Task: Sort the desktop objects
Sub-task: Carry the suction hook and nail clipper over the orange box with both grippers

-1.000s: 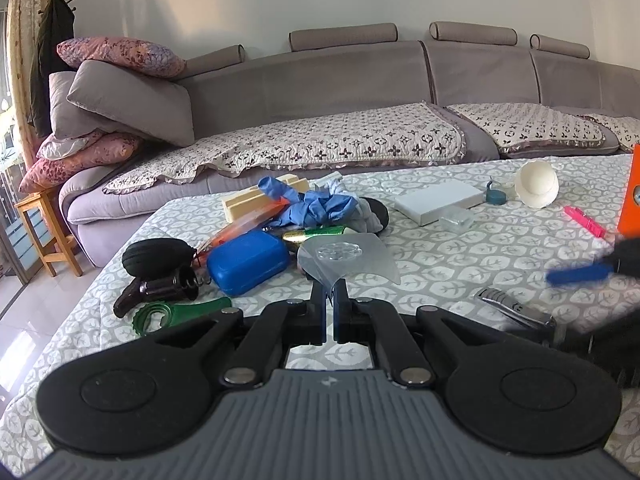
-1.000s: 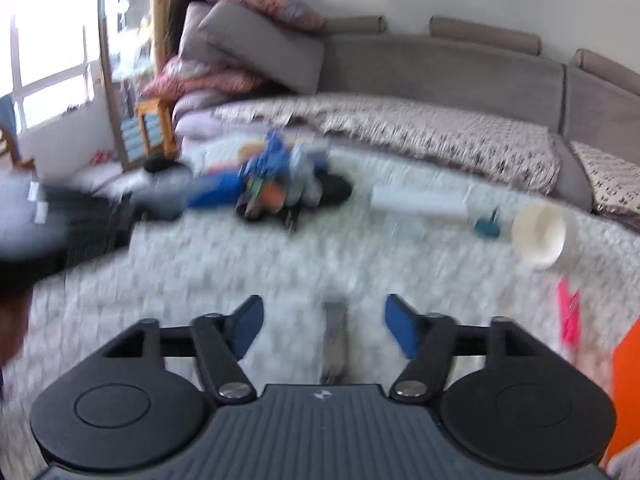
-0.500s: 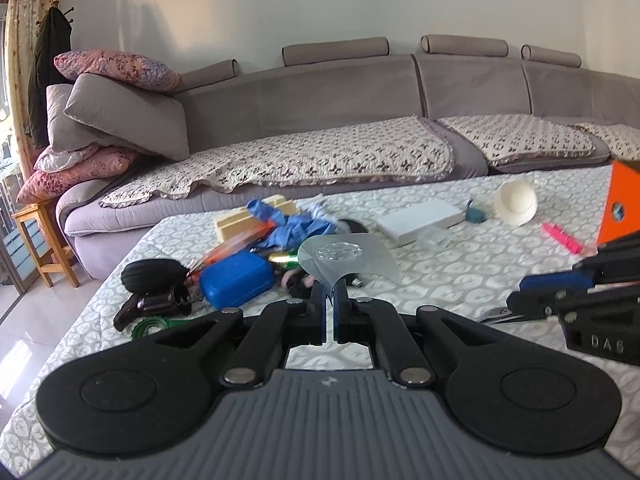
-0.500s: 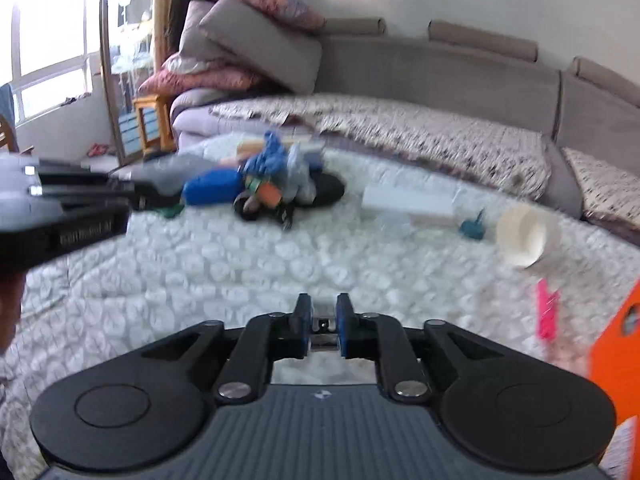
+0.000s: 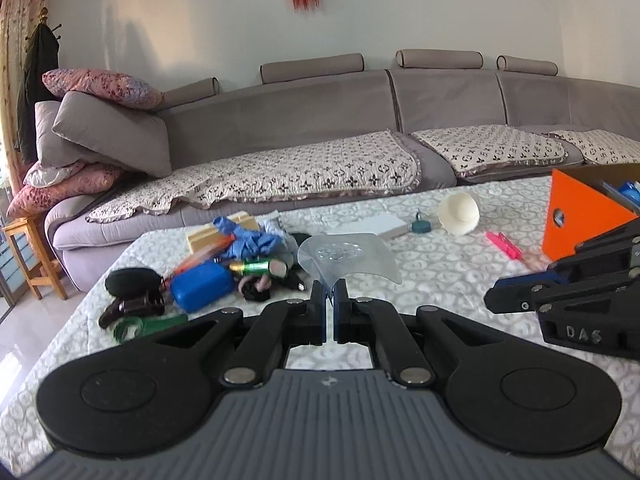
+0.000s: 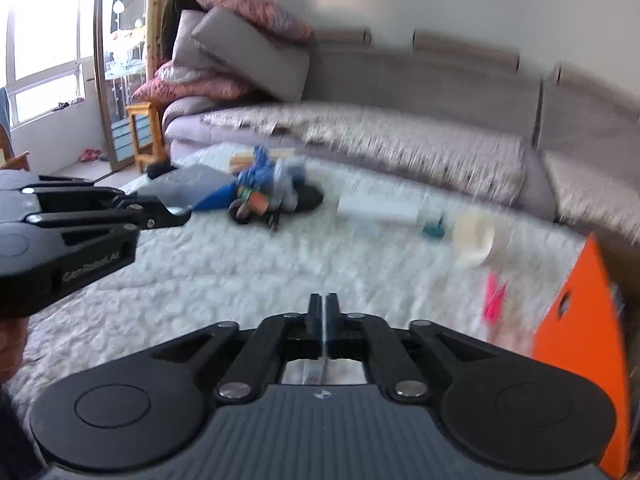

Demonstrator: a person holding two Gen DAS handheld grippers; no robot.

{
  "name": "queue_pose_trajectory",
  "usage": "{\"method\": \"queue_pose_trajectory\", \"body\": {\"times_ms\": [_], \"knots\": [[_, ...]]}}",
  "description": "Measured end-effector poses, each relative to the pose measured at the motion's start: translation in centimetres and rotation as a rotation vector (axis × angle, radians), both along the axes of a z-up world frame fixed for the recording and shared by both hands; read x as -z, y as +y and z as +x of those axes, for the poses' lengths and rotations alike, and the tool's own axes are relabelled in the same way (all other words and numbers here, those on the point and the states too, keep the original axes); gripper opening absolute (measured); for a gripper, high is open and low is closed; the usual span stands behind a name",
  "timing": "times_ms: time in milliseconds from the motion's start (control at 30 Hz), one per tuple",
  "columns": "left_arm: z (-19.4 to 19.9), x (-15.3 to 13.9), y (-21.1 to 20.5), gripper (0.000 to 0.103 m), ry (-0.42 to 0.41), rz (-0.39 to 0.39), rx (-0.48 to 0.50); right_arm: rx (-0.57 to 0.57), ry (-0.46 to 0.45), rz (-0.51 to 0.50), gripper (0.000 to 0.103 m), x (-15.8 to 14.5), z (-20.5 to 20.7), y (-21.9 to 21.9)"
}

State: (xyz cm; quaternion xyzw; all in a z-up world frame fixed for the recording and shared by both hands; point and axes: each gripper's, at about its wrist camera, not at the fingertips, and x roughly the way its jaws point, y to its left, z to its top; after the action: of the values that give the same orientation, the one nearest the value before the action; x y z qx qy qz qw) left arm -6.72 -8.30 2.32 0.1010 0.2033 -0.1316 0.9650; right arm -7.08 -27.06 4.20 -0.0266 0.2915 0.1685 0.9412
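Clear plastic sheet (image 5: 348,254) is pinched in the left gripper (image 5: 329,300); at 3 o'clock, the right gripper (image 6: 324,312), jaws opening slightly, nips a thin metal piece (image 6: 325,356).

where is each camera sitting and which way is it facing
Left wrist: on the left gripper, looking along its shut fingers, which pinch a clear plastic piece, over the table toward the sofa; the right gripper shows at right.
Right wrist: on the right gripper, nipping a thin metal piece, facing the same way; the left gripper and a bit of hand show at left.
Shared: clutter pile, white cup, orange box.
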Motion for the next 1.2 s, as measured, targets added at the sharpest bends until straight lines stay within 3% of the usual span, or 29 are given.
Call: {"method": "queue_pose_trajectory", "body": {"times_ms": [33,67,200,333,367,400,433,700,1100,1200], "knots": [[-0.2,0.1,0.1,0.006,0.005,-0.001,0.002,-0.001,0.033,-0.006,0.031,0.2,-0.2,0.1],[-0.3,0.3,0.2,0.006,0.008,0.0,0.009,-0.011,0.078,0.002,0.037,0.4,-0.1,0.1],[-0.3,0.3,0.2,0.006,0.014,0.002,0.015,-0.034,0.237,-0.088,0.034,0.8,2.4,1.1],[-0.2,-0.1,0.6,0.006,0.002,-0.028,0.009,-0.046,0.355,-0.151,0.033,3.3,4.6,1.9],[-0.2,-0.1,0.8,0.006,0.001,-0.033,0.006,-0.046,0.35,-0.149,0.028,3.7,4.6,2.0],[-0.2,-0.1,1.0,0.006,0.004,-0.036,0.002,-0.043,0.352,-0.135,0.016,4.1,4.8,2.1],[0.0,0.0,1.3,0.006,0.01,-0.041,-0.001,-0.041,0.348,-0.118,0.013,4.5,4.9,2.0],[-0.6,-0.2,2.1,0.006,0.015,-0.061,-0.007,-0.065,0.285,-0.162,0.012,5.5,3.7,3.4],[-1.5,-0.9,1.2,0.006,-0.015,-0.07,0.027,-0.043,0.208,-0.209,0.012,3.0,3.3,4.2],[-1.6,-1.7,0.5,0.006,-0.028,-0.089,0.055,-0.033,0.166,-0.235,0.012,0.6,1.9,4.0]]}}
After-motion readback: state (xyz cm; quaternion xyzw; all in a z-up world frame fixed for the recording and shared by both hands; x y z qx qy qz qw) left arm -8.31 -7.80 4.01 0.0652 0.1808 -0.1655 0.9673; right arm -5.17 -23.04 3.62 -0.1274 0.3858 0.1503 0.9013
